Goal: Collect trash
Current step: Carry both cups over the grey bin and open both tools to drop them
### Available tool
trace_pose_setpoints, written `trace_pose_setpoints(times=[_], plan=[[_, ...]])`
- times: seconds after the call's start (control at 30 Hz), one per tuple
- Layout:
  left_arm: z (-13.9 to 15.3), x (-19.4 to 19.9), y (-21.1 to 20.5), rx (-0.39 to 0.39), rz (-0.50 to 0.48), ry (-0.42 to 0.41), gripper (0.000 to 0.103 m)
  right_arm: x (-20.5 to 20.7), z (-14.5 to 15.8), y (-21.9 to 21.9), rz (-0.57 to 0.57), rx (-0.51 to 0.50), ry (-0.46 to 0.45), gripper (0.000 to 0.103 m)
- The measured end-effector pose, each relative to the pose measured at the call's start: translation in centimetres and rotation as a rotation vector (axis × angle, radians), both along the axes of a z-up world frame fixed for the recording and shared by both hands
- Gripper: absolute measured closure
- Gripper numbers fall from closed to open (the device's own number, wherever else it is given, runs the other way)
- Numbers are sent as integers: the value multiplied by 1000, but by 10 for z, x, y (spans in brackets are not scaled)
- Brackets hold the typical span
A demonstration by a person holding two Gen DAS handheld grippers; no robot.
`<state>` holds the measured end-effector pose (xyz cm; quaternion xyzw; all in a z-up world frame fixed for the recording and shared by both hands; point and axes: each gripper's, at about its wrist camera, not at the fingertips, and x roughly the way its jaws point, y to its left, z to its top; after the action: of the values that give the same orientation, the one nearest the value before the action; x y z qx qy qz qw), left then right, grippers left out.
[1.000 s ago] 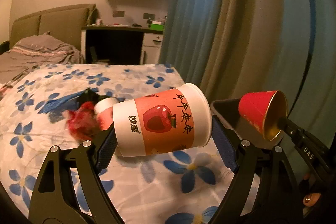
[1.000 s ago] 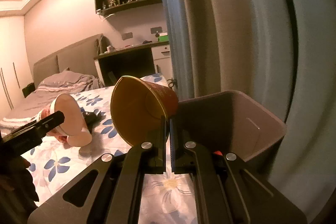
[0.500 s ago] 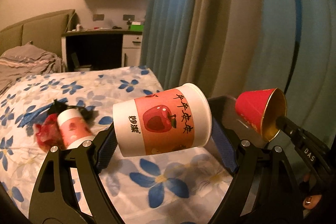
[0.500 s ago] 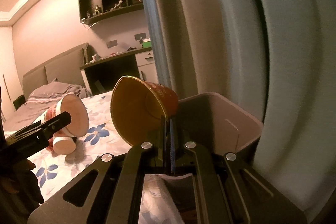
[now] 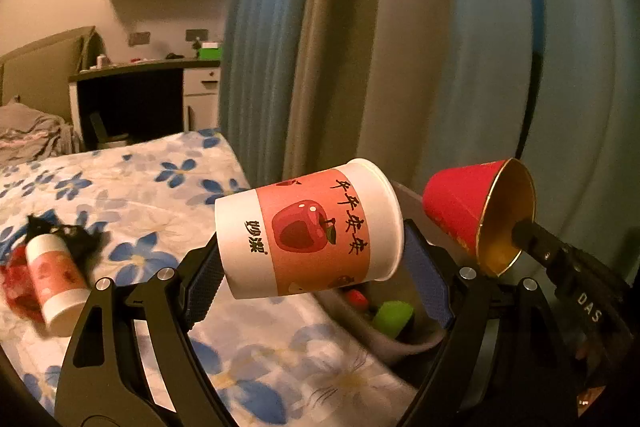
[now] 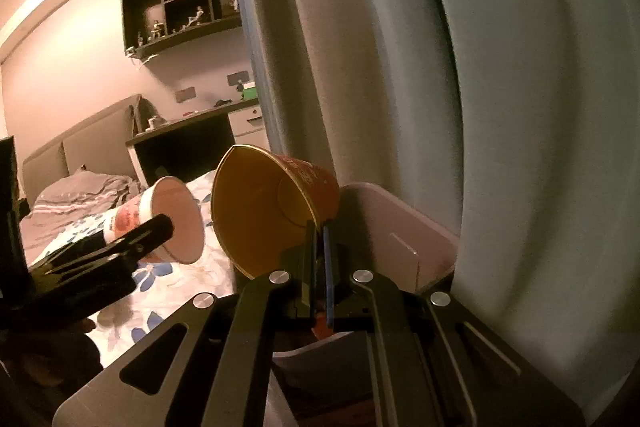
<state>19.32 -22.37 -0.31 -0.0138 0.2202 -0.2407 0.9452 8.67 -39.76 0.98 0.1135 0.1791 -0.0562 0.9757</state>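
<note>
Gripping one white paper cup with a red apple label (image 5: 308,231) sideways, the left claw (image 5: 312,267) hangs above a floral bed (image 5: 160,183). The right claw (image 6: 320,247) pinches one red gold-lined paper cup (image 6: 272,211) over a grey plastic bin (image 6: 400,227). A second apple-label cup (image 5: 56,279) lies on the bed.

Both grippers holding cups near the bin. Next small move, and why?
Probably open the right gripper first. It pinches the red cup by the rim, and the bin seems to sit right behind and below it, so it should drop in. The left gripper holds the apple-print cup over the bin's near edge, by the bed; carry it further first.
</note>
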Motion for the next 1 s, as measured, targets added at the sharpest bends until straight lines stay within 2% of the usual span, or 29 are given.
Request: trace_pose_setpoints(times=[0.37,1.0], plan=[[-18,18,-41,29,-74,17,21,12,-11,-13,-60,22,36,99],[-39,31,-61,36,-131,62,21,26,-19,-20,-85,42,82,99]])
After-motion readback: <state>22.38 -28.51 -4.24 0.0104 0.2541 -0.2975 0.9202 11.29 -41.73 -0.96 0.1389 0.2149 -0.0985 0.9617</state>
